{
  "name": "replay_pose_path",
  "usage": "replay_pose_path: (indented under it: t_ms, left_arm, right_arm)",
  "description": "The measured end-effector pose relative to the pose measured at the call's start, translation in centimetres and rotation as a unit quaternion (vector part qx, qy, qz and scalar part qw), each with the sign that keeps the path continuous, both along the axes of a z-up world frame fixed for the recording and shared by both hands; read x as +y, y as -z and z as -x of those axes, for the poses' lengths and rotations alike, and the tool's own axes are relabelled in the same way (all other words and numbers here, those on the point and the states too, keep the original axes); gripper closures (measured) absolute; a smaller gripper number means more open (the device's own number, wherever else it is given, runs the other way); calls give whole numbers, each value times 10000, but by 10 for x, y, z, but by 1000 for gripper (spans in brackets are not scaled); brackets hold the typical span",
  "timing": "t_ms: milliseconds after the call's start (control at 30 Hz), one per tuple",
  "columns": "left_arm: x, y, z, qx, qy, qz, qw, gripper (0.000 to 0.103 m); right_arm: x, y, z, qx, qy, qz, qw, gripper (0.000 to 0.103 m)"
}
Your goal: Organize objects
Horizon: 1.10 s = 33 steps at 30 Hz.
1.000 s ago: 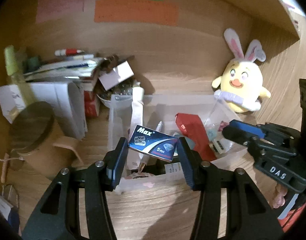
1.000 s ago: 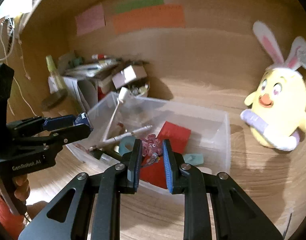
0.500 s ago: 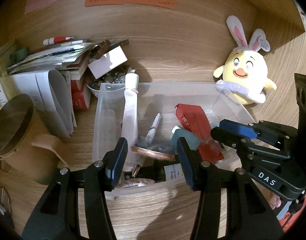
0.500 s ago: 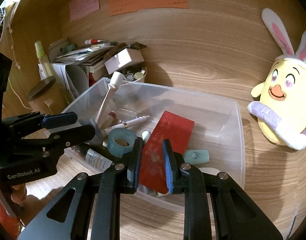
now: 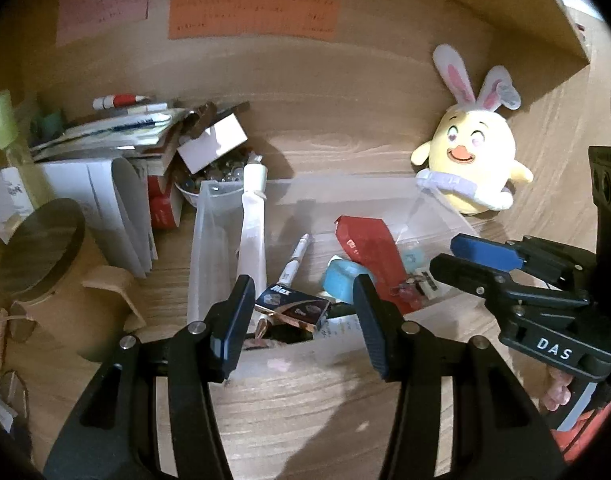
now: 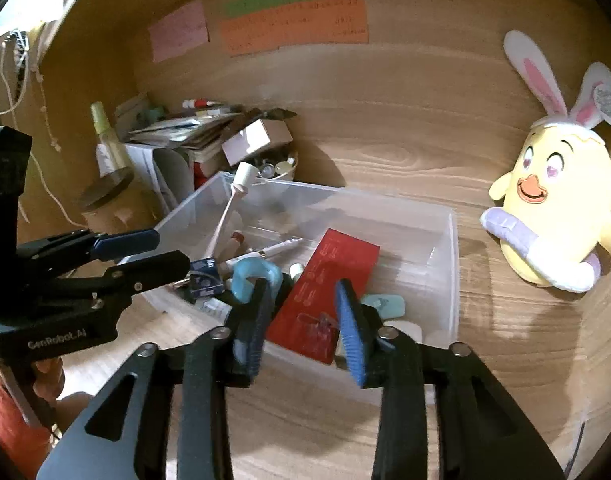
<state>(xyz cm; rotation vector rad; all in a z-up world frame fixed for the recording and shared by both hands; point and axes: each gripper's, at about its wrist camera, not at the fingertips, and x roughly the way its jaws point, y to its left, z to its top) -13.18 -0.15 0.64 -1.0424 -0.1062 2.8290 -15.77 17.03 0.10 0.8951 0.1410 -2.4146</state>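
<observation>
A clear plastic bin (image 5: 209, 216) (image 6: 445, 248) stands on the wooden desk. It holds a red card (image 5: 369, 248) (image 6: 329, 276), a blue tape roll (image 5: 341, 280) (image 6: 253, 276), a white tube (image 5: 251, 216) and a pen (image 5: 295, 260). My left gripper (image 5: 303, 300) (image 6: 145, 248) hangs open over the bin's near left corner. A dark blue "Max" box (image 5: 291, 308) (image 6: 203, 280) lies below it, clear of the right pad. My right gripper (image 6: 301, 304) (image 5: 477, 264) is opening over the bin's near edge. A small pink trinket (image 6: 317, 328) lies loose on the red card between its pads.
A yellow chick plush (image 5: 473, 160) (image 6: 553, 208) with rabbit ears sits right of the bin. Stacked papers, small boxes (image 5: 213, 144) and a bowl crowd the back left, with a dark-lidded jar (image 5: 41, 240) in front. Coloured notes (image 5: 253, 16) hang on the back panel.
The Max box, earlier up between the left pads, now lies lower in the bin. The right jaws, shut on the pink trinket a second ago, have spread and it rests on the red card.
</observation>
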Motion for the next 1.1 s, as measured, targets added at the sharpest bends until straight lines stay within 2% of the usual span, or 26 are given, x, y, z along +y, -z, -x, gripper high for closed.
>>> replay_pose_path:
  t_ms: [100,267,333,433,533,633,1100]
  left_arm:
    - [2,-6,-10,95,5,6,10000,48]
    - [2,-14,-28,290,-54,-8,9996,32]
    - [3,-17,-34,357,-84,2,9993,24]
    - [4,-19,-43,455,-125,33,9989,13]
    - [6,-18,-51,512,-176,94,9985,8]
    - [7,-15,-55,500,-188,97,9985,8]
    - [5,-2,-60,361,-283,-8,9989,7]
  right_arm:
    - [5,-6,-13,186,22,34,9998,56]
    - [12,-15,-31,405,59,118,9991,42]
    - [14,-16,-37,472,61,125,9988,30]
    - [15,-18,-48,598,123,151,9980,20]
    - [17,-16,-53,569,149,208,9981,17]
    - [20,-12,-54,530,203,242,9981,12]
    - [34,1,-55,318,319,358,9983,11]
